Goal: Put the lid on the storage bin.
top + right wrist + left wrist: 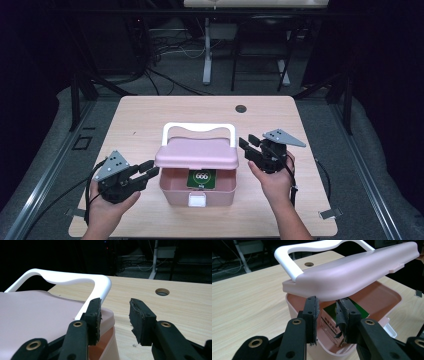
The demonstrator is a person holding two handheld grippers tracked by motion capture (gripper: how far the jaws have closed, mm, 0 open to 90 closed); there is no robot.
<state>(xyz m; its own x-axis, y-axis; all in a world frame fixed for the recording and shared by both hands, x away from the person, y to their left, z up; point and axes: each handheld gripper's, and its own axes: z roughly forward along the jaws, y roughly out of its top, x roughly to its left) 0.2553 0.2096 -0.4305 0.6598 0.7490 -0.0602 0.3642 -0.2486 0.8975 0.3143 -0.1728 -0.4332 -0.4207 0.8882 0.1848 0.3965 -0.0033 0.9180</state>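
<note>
A pink box [175, 192] stands in the middle of the table with its pink lid [197, 152] raised at the front and a white handle [198, 126] lying back behind it. Inside lies a green packet [202, 178]. My left gripper [151, 168] is at the lid's left corner. Its jaws stand apart with their tips just under the lid's edge [352, 275], and the packet [332, 312] shows through the gap. My right gripper [247, 141] is open at the lid's right side, one jaw beside the handle's corner [100, 287], nothing between them.
A white latch [198, 201] sits on the box's front wall. The wooden table [150, 115] has a round hole [241, 108] near its far edge. Beyond it are a dark floor with cables and a white table leg [207, 50].
</note>
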